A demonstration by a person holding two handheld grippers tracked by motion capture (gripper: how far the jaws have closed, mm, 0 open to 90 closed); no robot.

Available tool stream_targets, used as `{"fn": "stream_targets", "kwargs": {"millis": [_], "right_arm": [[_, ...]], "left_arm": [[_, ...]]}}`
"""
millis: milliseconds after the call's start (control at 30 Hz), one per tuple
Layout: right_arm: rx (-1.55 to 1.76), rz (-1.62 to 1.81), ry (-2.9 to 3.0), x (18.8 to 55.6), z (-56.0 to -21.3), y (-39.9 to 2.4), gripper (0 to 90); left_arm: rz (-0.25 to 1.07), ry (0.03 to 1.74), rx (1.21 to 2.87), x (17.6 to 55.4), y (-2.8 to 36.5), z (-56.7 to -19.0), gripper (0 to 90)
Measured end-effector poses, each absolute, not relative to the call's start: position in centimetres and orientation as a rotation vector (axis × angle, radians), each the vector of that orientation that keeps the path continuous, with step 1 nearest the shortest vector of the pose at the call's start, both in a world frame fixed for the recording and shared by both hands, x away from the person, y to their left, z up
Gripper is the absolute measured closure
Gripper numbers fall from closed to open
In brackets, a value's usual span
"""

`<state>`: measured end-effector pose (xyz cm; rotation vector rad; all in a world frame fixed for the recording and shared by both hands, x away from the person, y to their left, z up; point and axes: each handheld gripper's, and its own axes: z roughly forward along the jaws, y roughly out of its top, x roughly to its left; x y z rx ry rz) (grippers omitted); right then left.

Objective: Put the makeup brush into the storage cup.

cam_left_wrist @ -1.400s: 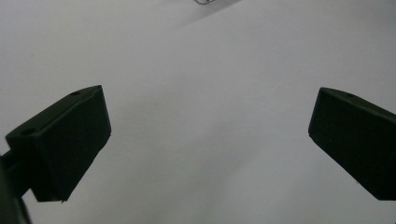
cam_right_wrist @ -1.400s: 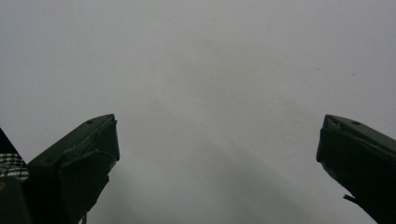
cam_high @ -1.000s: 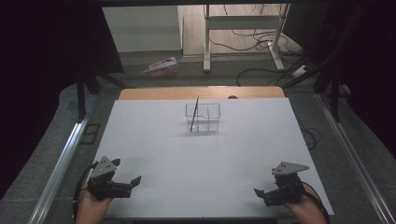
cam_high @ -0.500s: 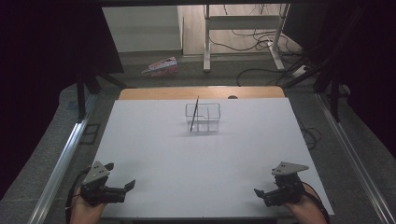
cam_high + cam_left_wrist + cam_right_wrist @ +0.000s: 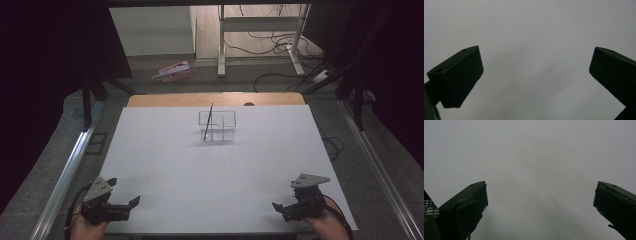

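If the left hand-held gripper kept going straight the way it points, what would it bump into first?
Probably nothing soon: the left hand-held gripper points right along the near edge of the white table, roughly toward the right hand-held gripper far across.

No lettering, label, brand or number can be read anywhere here.

Looks like a lab or test room here: a white table [image 5: 165, 165] framed by metal rails [image 5: 65, 175], black curtains [image 5: 45, 60] hanging at both sides, loose cables [image 5: 280, 42] sprawled over the bare floor [image 5: 150, 30] behind, and the metal legs of a desk [image 5: 220, 45] at the back
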<state>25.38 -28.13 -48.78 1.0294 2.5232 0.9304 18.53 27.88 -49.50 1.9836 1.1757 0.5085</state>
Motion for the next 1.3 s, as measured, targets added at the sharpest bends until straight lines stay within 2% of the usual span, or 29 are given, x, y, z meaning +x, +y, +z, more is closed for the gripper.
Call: {"fn": "stream_targets", "kwargs": {"millis": [1300], "right_arm": [[1.025, 0.911, 2.538, 25.4, -49.01, -28.03, 0.0]], "left_arm": [[0.507, 1.239, 2.02, 18.0, 28.59, -50.44, 0.0]]}}
